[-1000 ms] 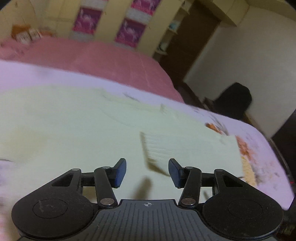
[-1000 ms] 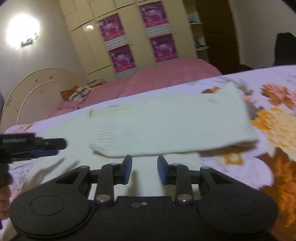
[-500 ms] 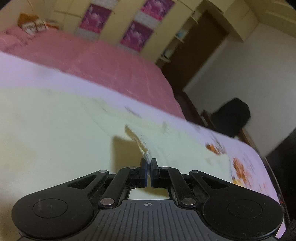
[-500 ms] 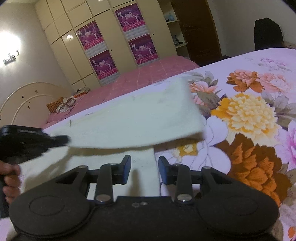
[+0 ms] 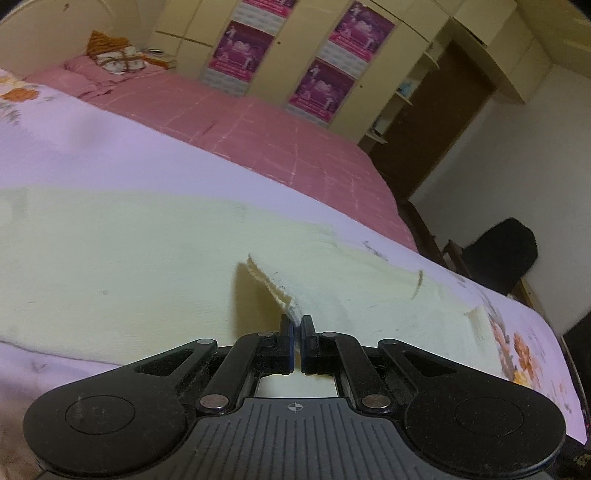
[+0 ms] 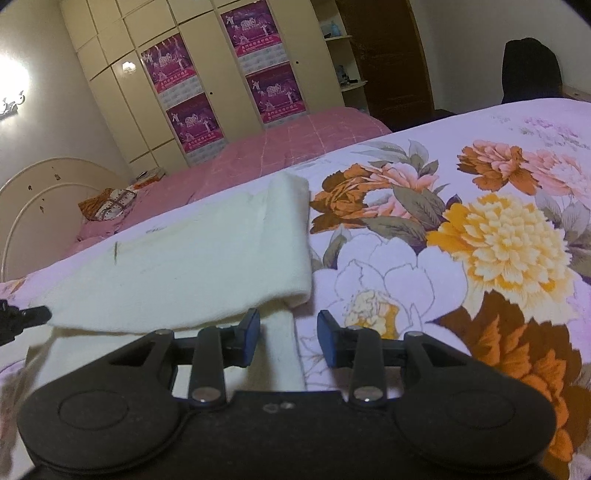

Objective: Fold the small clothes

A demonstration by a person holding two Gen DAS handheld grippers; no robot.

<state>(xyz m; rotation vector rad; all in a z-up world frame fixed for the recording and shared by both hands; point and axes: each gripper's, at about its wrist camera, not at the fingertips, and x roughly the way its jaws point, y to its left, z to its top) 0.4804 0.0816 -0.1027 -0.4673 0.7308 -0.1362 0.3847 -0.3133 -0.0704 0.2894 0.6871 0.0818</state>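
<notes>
Floral bed (image 6: 480, 155), cream garment (image 6: 192, 266) near its left edge. Our left tool (image 5: 297, 330), wide a second ago, now pinches the cuff, sleeve folding across; right tool (image 6: 288, 341) stays wide, empty.

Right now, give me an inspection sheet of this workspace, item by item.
Surface: floral bedsheet, lilac with orange and yellow flowers.
Job's things: cream knit garment spread on the sheet, one layer folded over; its ribbed edge is lifted.
Clutter: nothing seen on the sheet.
Grippers: left tool shut on the ribbed edge; right tool open, holding nothing, above the garment's near edge.
Cables: nothing seen.
Surroundings: pink bed behind, cream wardrobe with purple posters, dark door, black chair, wall lamp lit.
</notes>
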